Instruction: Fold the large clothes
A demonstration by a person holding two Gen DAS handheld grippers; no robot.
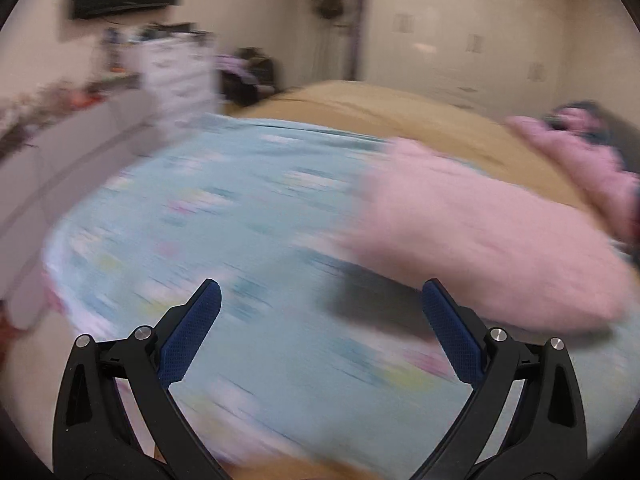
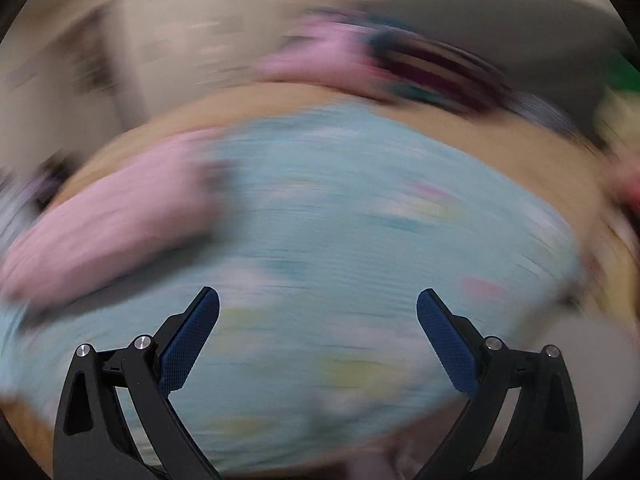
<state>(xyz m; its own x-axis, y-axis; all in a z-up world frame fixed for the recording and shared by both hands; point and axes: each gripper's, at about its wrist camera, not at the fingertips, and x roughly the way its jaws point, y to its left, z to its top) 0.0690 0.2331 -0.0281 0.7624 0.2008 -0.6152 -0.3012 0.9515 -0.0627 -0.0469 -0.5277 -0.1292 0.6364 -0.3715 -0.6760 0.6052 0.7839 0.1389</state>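
Left gripper [image 1: 320, 304]: jaws wide apart, nothing between them. Right gripper [image 2: 318, 310]: same, apart and empty. Both hang over the light blue patterned cloth [image 1: 248, 216], spread on the tan bed [image 1: 360, 104]. Both views heavily motion-blurred; edges and pattern not resolvable.

Pink garment [image 1: 480, 232] lies on the cloth's right part in the left wrist view, left part in the right wrist view [image 2: 116, 216], so it sits between the two grippers. More clothes heaped at far right [image 2: 420, 68].

Judgement: step is reaching for a grasp. Advice: take one near corner per gripper, pinch a single layer, lift both evenly. The pink garment may drag along with the fold; clear it first
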